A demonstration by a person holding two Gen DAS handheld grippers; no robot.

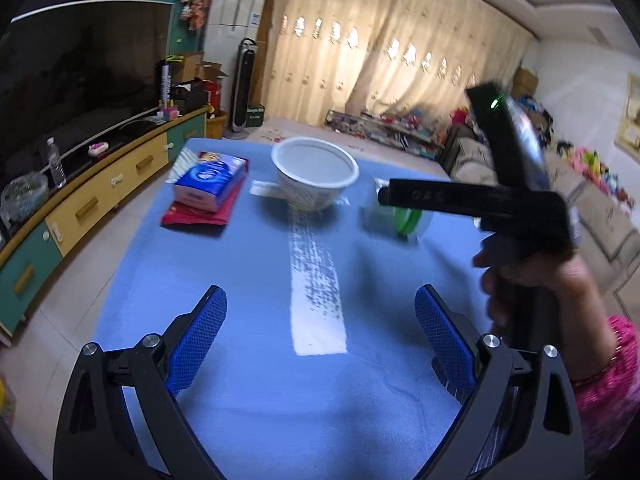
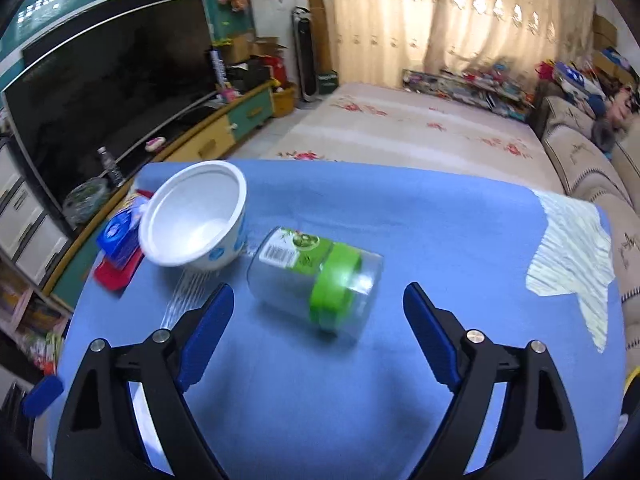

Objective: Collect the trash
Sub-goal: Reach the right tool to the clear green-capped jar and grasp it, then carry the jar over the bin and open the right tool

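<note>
Both the left tongs (image 1: 320, 344) and right tongs (image 2: 318, 338) are hanging spread and empty while a light, slippery clear bottle (image 2: 316, 280) is lying just beside the white bowl (image 2: 196, 220), probably best pinched across its middle.

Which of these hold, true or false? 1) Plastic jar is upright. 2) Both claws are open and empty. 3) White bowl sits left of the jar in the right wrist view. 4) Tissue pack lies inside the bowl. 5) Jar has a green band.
1) False: the plastic jar lies on its side on the blue tablecloth.
2) True: the left claw and the right claw are both open, with nothing between the pads.
3) True: the white bowl is left of the jar.
4) False: the tissue pack rests on a red packet, beside the bowl.
5) True.
</note>
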